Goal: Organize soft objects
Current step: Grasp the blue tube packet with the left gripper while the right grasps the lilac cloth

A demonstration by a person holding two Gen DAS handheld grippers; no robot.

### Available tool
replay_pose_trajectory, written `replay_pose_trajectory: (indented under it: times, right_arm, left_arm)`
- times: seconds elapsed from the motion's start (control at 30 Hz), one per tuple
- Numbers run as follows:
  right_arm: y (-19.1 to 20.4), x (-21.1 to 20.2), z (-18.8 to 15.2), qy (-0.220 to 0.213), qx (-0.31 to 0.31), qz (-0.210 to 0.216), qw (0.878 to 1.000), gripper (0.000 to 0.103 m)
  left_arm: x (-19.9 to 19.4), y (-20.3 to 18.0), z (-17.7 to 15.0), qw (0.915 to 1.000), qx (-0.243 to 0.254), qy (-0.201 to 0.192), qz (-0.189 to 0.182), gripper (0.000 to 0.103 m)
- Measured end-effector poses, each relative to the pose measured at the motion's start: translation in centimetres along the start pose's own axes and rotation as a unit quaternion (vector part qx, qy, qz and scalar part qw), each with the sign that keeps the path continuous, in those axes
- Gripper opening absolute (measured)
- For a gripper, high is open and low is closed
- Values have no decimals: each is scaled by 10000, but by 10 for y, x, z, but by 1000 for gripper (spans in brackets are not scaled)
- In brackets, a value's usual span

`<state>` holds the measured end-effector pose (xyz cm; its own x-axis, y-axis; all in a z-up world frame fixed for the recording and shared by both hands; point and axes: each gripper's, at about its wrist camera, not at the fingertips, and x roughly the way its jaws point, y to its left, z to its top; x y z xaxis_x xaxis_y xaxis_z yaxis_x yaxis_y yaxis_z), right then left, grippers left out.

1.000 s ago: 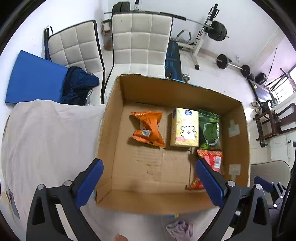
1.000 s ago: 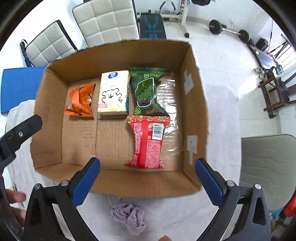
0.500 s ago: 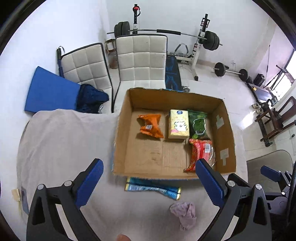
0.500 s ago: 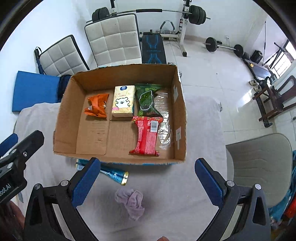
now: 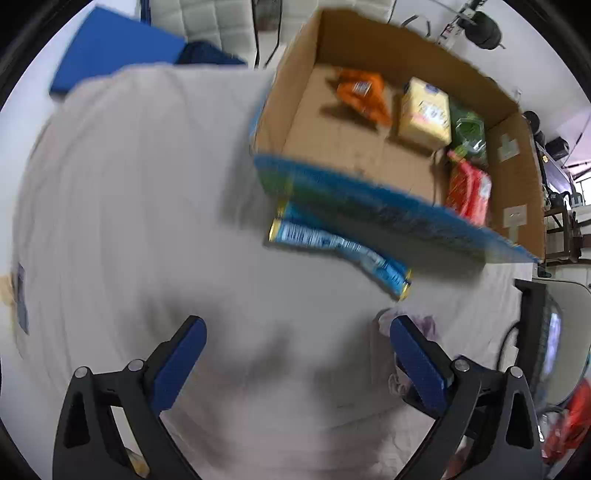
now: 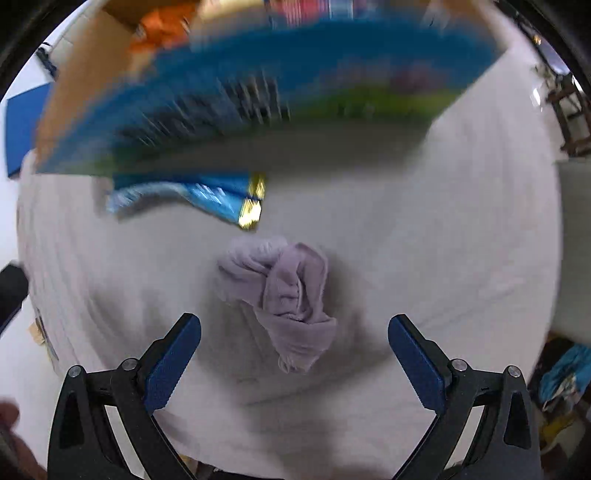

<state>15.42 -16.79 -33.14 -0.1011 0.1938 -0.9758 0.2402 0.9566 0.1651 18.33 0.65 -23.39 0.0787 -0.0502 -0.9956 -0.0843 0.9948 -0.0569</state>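
A crumpled lilac cloth (image 6: 286, 291) lies on the white-covered table, just ahead of my open, empty right gripper (image 6: 294, 349) and between its fingers' lines. In the left wrist view the cloth (image 5: 424, 325) shows partly behind the right finger of my open, empty left gripper (image 5: 297, 352). A blue snack packet (image 5: 340, 247) (image 6: 207, 197) lies against the front of the cardboard box (image 5: 369, 199) (image 6: 258, 96). Inside the box are an orange packet (image 5: 364, 94), a yellow tissue pack (image 5: 424, 112), a green packet (image 5: 469, 134) and a red packet (image 5: 469, 192).
The table is covered with a white cloth (image 5: 129, 206). A blue mat (image 5: 114, 51) and a white padded chair (image 5: 207, 18) stand behind it. A grey chair (image 5: 557, 332) stands at the right edge. Both views are motion-blurred.
Both grippers have dropped low toward the table in front of the box. The lilac cloth now sits close ahead of the right gripper. The left gripper has swung left.
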Motion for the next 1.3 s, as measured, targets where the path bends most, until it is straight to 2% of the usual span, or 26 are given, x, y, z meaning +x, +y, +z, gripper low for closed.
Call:
replay_pose_trajectory:
  times: [0.03, 0.07, 0.13, 0.23, 0.27, 0.37, 0.47, 0.73, 0.8, 0.87, 0.97, 1.07, 1.17, 1.23, 1.3]
  right_arm:
    - [0, 10, -1, 56, 28, 28, 10000, 92]
    - [1, 21, -1, 126, 28, -11, 9999, 74]
    - [3, 33, -2, 208, -40, -126, 9997, 51]
    - [-3, 30, -6, 27, 34, -117, 9999, 43]
    - [-8, 24, -8, -74, 76, -237, 9997, 38]
    - [-24, 11, -10, -241, 191, -319, 9990, 38]
    - [-42, -2, -10, -400, 262, -488, 9977, 38]
    - [-79, -18, -22, -480, 405, -872, 9942, 38]
    - [-85, -17, -25, -448, 396, -976, 9934, 38]
    - [-88, -18, -27, -416, 354, -1060, 9929, 38]
    - [-85, -19, -27, -411, 258, -1112, 9926, 38]
    - [-76, -22, -19, -410, 121, -1097, 9930, 38]
    - [-70, -30, -12, -389, -15, -992, 9943, 38]
    - [-60, -30, -10, -375, -73, -873, 9954, 38]
    - [-49, -25, -7, -314, -130, -768, 9965, 38]
  left_arm:
    - [6, 1, -1, 10000, -51, 80, 4, 102]
    - [10, 2, -2, 9999, -72, 120, -27, 102]
    - [19, 2, -3, 9996, -148, 203, -115, 102]
    - [31, -1, 2, 9983, -354, 320, -348, 102]
    - [36, -2, 4, 9969, -489, 381, -475, 102]
    - [55, -9, 13, 9908, -905, 564, -829, 102]
    - [76, -18, 22, 9862, -1257, 575, -909, 102]
    - [120, -27, 35, 9789, -1921, 329, -619, 101]
    - [121, -30, 34, 9816, -1870, 182, -337, 101]
    - [124, -32, 31, 9856, -1680, 192, 49, 101]
    - [123, -27, 22, 9898, -1386, 202, 269, 102]
    - [118, -12, 9, 9913, -1190, 375, 409, 102]
    - [111, 8, -5, 9918, -1089, 593, 319, 102]
    - [100, 22, -11, 9913, -1165, 606, 87, 102]
    - [94, 35, -10, 9891, -1336, 549, -303, 102]
